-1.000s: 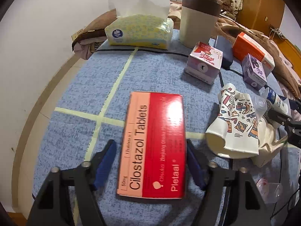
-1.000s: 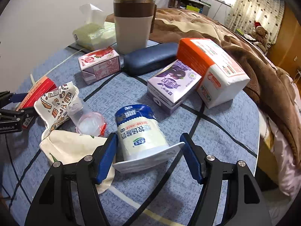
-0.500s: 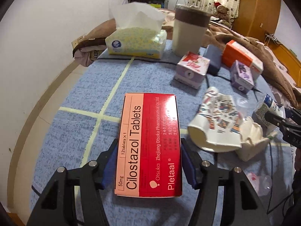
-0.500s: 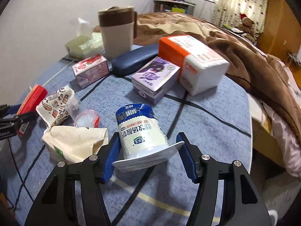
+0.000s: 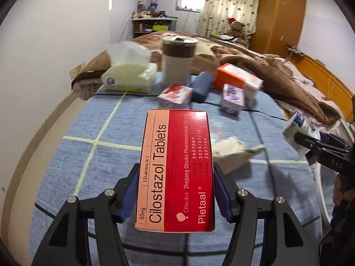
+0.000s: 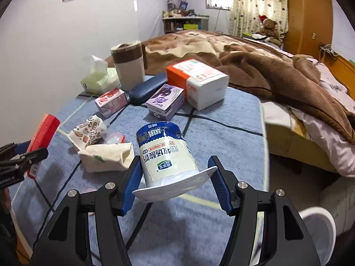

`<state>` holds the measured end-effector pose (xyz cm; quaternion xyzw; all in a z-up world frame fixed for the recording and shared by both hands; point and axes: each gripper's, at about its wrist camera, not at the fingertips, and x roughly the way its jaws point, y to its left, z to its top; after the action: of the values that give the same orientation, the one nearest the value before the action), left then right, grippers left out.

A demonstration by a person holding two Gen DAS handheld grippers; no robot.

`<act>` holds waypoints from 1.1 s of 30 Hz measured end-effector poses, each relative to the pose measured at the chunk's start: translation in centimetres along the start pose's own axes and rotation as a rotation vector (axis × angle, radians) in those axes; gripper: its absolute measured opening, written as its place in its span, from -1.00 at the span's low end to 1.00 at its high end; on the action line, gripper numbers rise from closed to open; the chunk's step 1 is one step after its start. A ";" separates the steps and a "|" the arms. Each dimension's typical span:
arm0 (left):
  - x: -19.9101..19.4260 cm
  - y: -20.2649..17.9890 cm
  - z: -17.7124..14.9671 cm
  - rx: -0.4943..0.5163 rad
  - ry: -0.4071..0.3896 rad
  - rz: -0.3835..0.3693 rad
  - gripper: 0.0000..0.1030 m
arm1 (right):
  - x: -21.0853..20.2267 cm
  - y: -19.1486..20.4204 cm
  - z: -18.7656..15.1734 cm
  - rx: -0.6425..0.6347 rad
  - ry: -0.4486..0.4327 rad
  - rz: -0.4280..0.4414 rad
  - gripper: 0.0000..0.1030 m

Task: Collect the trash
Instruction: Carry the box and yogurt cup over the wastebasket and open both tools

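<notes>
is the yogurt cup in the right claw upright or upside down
Upside down and tilted. The yogurt cup sits in the right claw with its wide rim toward the camera, blue base pointing away, and its printed label reads inverted.

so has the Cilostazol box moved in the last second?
Yes. The Cilostazol box, clamped in the left gripper, has lifted off the blue cloth; it now hangs clear above it.

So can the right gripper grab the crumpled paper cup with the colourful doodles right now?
Probably not yet. The right gripper is shut on the upside-down white and blue yogurt cup, so its jaws are full. The crumpled doodle-print paper cup lies uncovered on the blue mat, so it seems reachable once the yogurt is dropped.
</notes>
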<state>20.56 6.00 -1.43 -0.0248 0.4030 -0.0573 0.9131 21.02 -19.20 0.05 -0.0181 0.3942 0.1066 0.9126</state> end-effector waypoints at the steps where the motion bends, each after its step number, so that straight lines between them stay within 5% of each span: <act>1: -0.5 -0.6 -0.1 0.009 -0.008 -0.010 0.22 | -0.6 -0.2 -0.2 0.010 -0.007 -0.002 0.20; 33: -7.6 -20.5 -3.1 0.332 -0.116 -0.329 0.23 | -15.4 -9.1 -9.6 0.249 -0.212 -0.259 0.20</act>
<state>11.50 -13.44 3.95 0.0572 0.3254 -0.2692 0.9046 5.82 -31.93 4.10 0.0555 0.3005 -0.0600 0.9503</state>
